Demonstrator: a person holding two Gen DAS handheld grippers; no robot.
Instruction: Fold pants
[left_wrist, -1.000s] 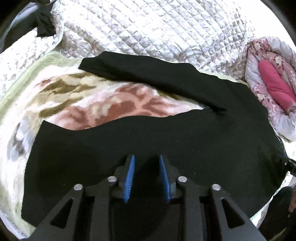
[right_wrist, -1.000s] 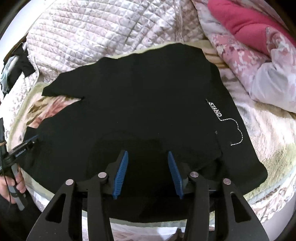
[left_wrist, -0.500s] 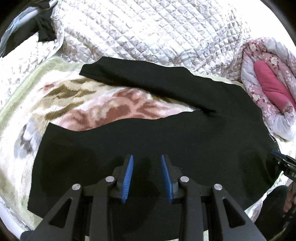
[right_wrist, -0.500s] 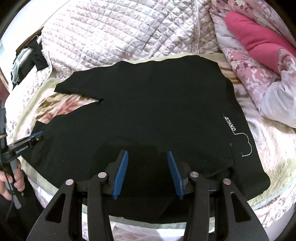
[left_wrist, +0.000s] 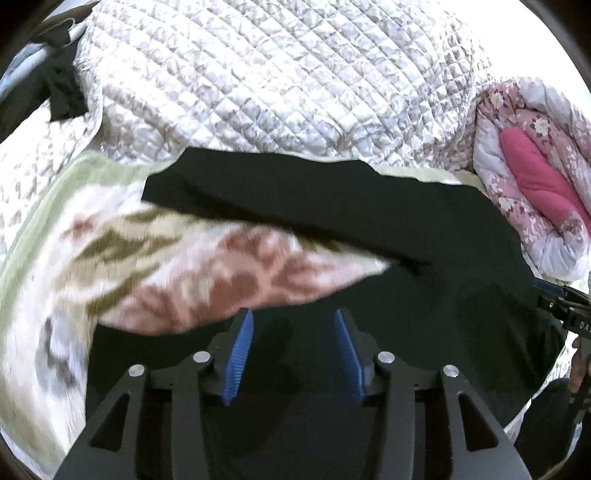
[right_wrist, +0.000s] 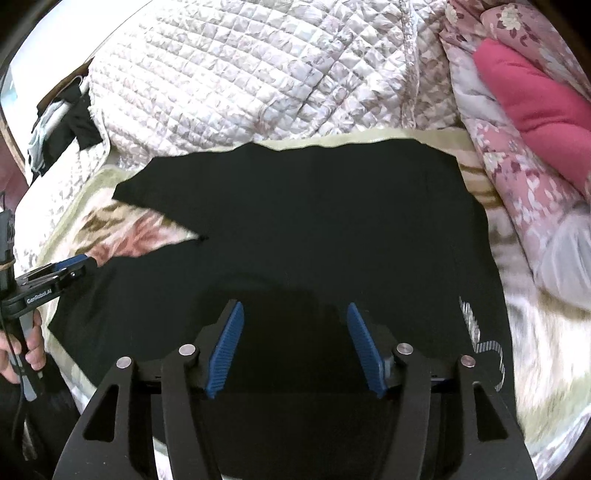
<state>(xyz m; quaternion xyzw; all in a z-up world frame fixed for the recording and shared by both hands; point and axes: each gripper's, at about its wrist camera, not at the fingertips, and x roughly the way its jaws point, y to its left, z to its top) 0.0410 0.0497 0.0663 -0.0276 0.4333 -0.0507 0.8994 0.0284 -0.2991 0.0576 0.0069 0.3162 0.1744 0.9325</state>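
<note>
The black pants (right_wrist: 314, 221) lie flat on a floral fleece blanket (left_wrist: 110, 258), long axis crosswise, legs pointing left and waist right. Left gripper (left_wrist: 293, 350) and right gripper (right_wrist: 295, 347) hover above the fabric, jaws opening, pinching nothing. A quilted bedspread (left_wrist: 277, 81) lies behind.

Left wrist view: sits behind left gripper (left_wrist: 291, 354), looks down, close over black pants (left_wrist: 369, 221)
Right wrist view: behind right gripper (right_wrist: 293, 347), same tilt, close
Both share pants, white quilt (right_wrist: 258, 74), pink bedding (left_wrist: 535, 184); each sees other gripper at edge
</note>
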